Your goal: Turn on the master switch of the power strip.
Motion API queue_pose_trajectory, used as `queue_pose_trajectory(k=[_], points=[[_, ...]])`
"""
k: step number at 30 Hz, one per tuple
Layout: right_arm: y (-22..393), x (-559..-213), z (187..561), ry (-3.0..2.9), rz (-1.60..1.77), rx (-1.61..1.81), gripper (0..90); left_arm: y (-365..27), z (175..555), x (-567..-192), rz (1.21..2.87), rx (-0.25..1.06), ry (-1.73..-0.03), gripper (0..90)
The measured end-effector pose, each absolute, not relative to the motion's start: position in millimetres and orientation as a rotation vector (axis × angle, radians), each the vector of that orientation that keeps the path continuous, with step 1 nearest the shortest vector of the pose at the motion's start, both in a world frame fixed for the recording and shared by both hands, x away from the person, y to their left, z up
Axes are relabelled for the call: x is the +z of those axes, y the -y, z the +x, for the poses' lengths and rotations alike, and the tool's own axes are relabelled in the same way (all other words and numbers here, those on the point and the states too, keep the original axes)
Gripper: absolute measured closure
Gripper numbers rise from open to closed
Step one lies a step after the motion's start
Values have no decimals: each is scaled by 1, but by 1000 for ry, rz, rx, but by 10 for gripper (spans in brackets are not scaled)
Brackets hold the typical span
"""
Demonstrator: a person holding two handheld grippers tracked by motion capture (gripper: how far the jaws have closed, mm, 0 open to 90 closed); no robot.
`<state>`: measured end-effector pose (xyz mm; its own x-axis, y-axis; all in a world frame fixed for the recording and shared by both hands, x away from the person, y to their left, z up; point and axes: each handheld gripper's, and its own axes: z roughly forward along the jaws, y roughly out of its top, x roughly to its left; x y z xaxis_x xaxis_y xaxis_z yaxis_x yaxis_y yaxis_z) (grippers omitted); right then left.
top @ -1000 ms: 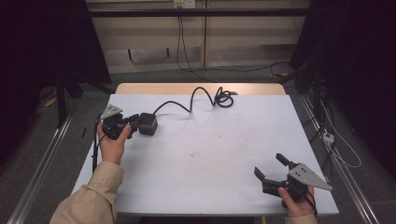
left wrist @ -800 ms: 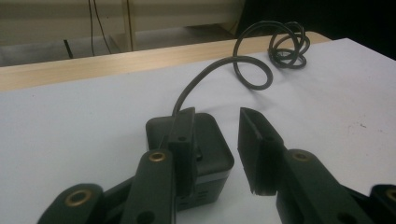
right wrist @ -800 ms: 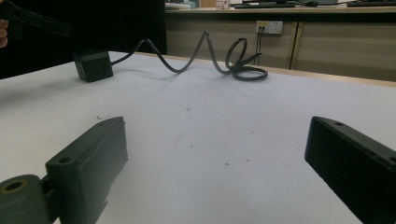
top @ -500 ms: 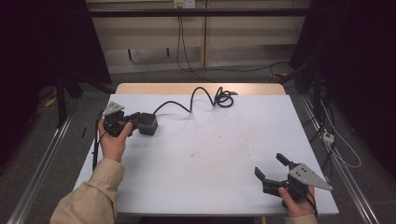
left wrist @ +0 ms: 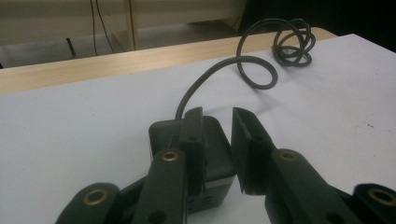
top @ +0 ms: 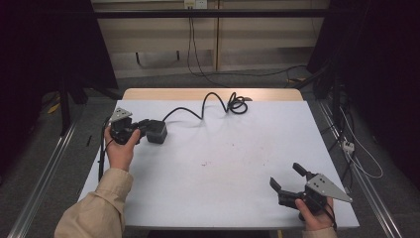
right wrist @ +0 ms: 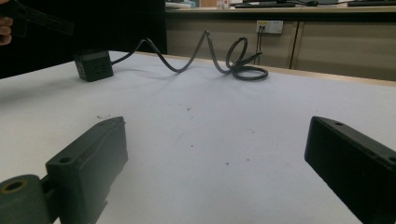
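A black cube adapter [top: 157, 132] with a looping black cable [top: 208, 101] sits at the table's far left. My left gripper [top: 143, 128] is right against it. In the left gripper view the jaws [left wrist: 217, 112] have just been closing and stand a narrow gap apart. The left one lies across the cube [left wrist: 217, 154], whose top shows in the gap, and I see no pad pressing on it. My right gripper [top: 285, 174] rests near the front right corner, wide open [right wrist: 217, 126] with only bare table between its jaws. The cube [right wrist: 94, 65] and cable [right wrist: 187, 60] lie far beyond it.
The white table top [top: 223, 163] ends in a wooden strip [top: 213, 94] at the far side, where the cable coils [top: 237, 105]. Metal rails [top: 44, 178] run along the floor on both sides, and loose wires [top: 356, 153] lie on the floor at the right.
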<state>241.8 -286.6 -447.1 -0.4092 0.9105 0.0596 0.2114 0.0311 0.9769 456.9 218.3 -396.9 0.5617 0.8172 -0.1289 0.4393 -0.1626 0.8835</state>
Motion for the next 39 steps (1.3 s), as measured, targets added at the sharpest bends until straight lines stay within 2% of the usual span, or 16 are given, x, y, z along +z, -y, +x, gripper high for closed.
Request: queue_pose_trajectory(k=[39], points=[[287, -447, 242, -1681, 1144, 1415, 56, -216, 468, -404, 1832, 450, -1054, 891]])
